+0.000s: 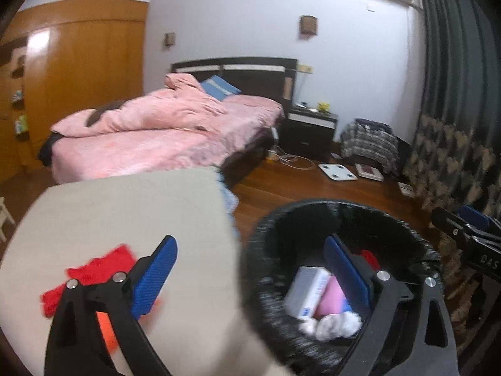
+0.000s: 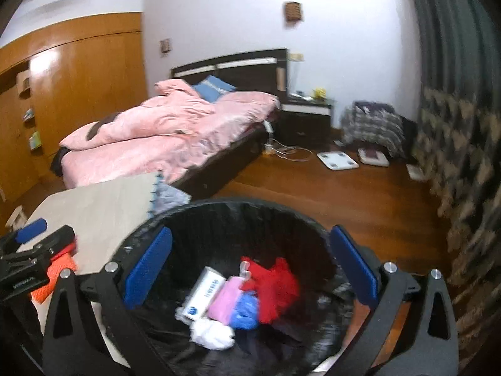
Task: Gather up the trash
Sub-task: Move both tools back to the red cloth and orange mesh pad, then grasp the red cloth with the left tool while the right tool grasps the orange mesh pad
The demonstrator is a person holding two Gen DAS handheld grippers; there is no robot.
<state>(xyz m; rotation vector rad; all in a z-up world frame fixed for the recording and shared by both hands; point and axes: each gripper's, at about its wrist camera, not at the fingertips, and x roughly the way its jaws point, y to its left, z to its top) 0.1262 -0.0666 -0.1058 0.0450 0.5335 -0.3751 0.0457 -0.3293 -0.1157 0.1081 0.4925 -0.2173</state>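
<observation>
Your left gripper [image 1: 250, 279] has its blue pads spread wide with nothing between them: one pad [image 1: 153, 279] hangs over the beige table [image 1: 125, 206], the other over the mouth of the black-lined trash bin [image 1: 269, 235]. On the table at about 8 o'clock in the left wrist view lies a red scrap [image 1: 94, 272], with an orange piece [image 1: 108, 329] just below it, partly hidden behind the gripper's black arm.

Your right gripper [image 2: 250, 269] is also spread wide and empty, both pads framing the open trash bin [image 2: 219, 213] directly beneath it. Inside the bin, toward 6 o'clock, you can see a white box with blue print [image 2: 203, 294], a pink packet [image 2: 224, 299] touching it, a blue crumpled item [image 2: 247, 311] beside that, a red crumpled piece [image 2: 272, 285] at the back, and a white wad [image 2: 209, 335] nearest you.

From the right wrist view, your left gripper shows at 9 o'clock, over the orange piece [image 2: 59, 269] on the table edge [image 2: 103, 210].

Beyond the table, at 11 o'clock, stands a bed with pink bedding [image 1: 162, 125] and a blue pillow [image 1: 219, 87]. A white bathroom scale [image 1: 337, 171] lies on the wooden floor [image 1: 297, 188] at about 2 o'clock, near a dark nightstand [image 1: 310, 128] and a patterned curtain [image 1: 454, 156].
</observation>
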